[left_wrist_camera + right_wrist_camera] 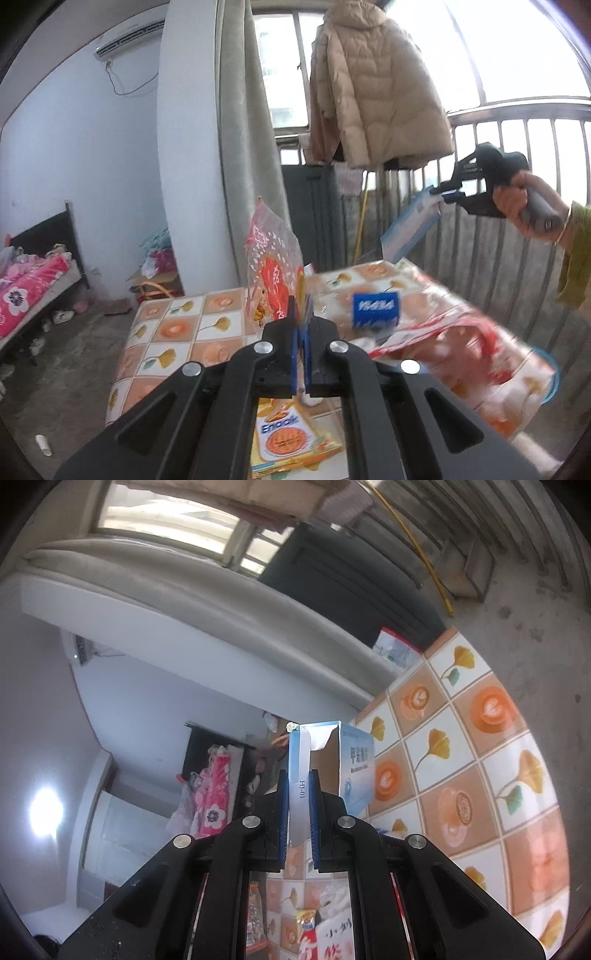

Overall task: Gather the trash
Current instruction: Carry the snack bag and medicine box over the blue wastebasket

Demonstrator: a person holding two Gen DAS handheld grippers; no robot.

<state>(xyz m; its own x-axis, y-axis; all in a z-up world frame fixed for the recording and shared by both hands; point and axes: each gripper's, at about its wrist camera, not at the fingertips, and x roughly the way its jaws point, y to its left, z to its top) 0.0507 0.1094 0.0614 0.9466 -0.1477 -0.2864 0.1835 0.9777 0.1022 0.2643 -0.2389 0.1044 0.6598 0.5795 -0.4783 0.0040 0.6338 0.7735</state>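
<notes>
My left gripper is shut on the edge of a clear plastic bag with red print, held upright above the table. My right gripper is shut on the flap of an empty white-and-blue carton; in the left wrist view it holds that carton high over the table's far right edge. On the table lie a small blue box, a yellow "Enaak" snack packet and a red-and-white plastic bag.
The table has an orange-and-white tiled cloth. A beige coat hangs on the window rail behind it, next to a grey curtain. A bed stands at the left. A dark bin stands behind the table.
</notes>
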